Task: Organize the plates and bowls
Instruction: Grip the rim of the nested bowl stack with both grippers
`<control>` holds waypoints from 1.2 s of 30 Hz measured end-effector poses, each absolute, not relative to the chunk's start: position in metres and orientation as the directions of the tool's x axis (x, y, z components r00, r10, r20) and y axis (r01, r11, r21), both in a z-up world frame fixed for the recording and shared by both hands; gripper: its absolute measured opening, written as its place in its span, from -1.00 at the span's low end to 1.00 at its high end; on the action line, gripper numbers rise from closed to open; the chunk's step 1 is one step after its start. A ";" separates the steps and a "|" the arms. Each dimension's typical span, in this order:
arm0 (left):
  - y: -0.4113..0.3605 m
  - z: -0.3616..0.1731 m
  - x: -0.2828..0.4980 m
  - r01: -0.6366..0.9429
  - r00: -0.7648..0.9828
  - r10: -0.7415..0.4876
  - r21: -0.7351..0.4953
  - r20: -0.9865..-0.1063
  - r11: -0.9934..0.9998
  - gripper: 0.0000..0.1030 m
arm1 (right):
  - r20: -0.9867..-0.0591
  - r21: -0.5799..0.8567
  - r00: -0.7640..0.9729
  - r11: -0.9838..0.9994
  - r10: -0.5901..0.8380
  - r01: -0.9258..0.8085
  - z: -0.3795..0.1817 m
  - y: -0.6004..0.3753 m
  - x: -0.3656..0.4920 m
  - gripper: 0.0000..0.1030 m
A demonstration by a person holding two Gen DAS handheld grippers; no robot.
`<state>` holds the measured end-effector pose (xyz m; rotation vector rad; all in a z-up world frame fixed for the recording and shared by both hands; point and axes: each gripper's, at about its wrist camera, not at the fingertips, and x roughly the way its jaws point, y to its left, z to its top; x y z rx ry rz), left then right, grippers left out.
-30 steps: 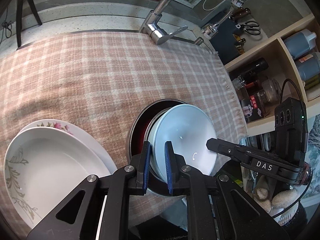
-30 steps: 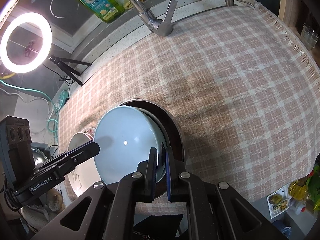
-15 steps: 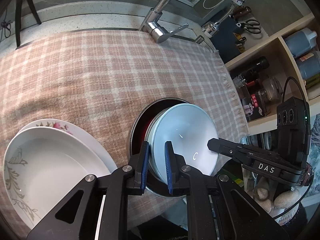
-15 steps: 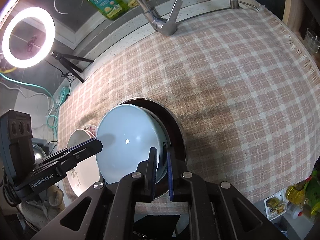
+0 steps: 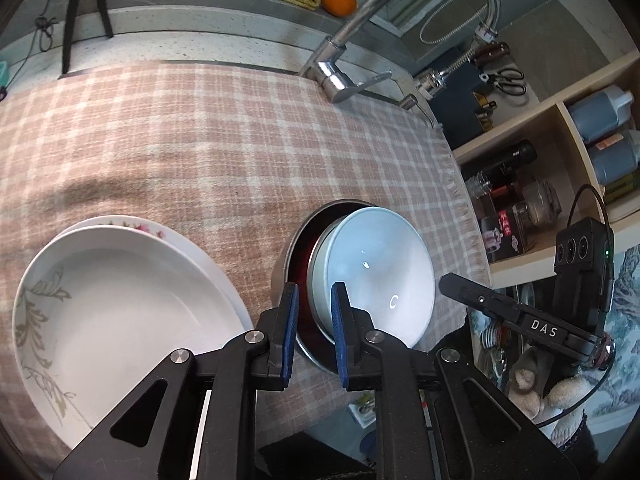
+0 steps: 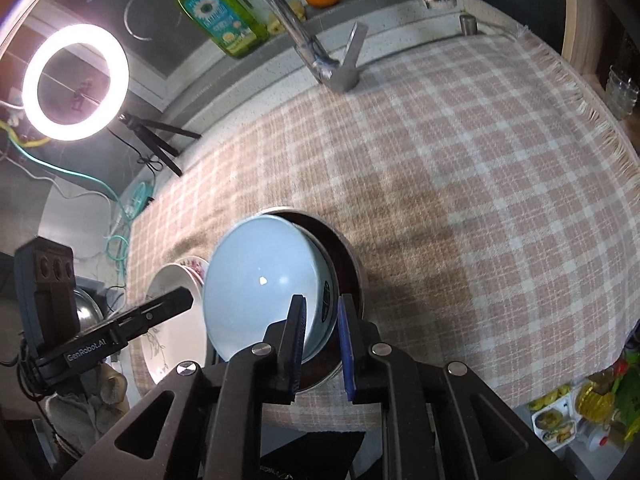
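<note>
A pale blue bowl (image 5: 376, 276) sits tilted inside a dark metal bowl with a red inside (image 5: 298, 256), near the front edge of a pink checked cloth (image 5: 208, 136). The left gripper (image 5: 314, 304) straddles the blue bowl's near rim with its blue pads (image 5: 289, 328) set a little apart, and no clear squeeze on the rim can be seen. The right gripper (image 6: 322, 320) is at the opposite rim of the same bowl; its jaws are opening, the rim between them, with a gap showing beside the right pad. To the left of the bowls two white plates (image 5: 120, 312) lie stacked, the upper one with a leaf pattern
</note>
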<state>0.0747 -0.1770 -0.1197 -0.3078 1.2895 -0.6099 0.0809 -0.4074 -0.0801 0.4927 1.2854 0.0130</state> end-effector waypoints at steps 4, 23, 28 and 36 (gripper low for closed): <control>-0.160 -0.115 0.060 0.203 0.240 -0.567 -0.531 -0.788 0.823 -0.73 | -0.903 0.335 0.356 0.912 0.239 0.236 -0.069 -0.413 0.072 -0.66; -0.165 -0.131 0.022 0.085 0.363 -0.499 -0.506 -0.787 0.859 -0.73 | -0.883 0.340 0.392 0.927 0.258 0.156 -0.082 -0.434 0.063 -0.61; -0.173 -0.134 0.027 0.084 0.362 -0.480 -0.486 -0.799 0.870 -0.73 | -0.886 0.364 0.358 0.921 0.296 0.137 -0.093 -0.434 0.073 -0.61; -0.181 -0.140 0.033 0.081 0.342 -0.459 -0.461 -0.820 0.884 -0.73 | -0.883 0.385 0.339 0.913 0.323 0.133 -0.102 -0.434 0.078 -0.61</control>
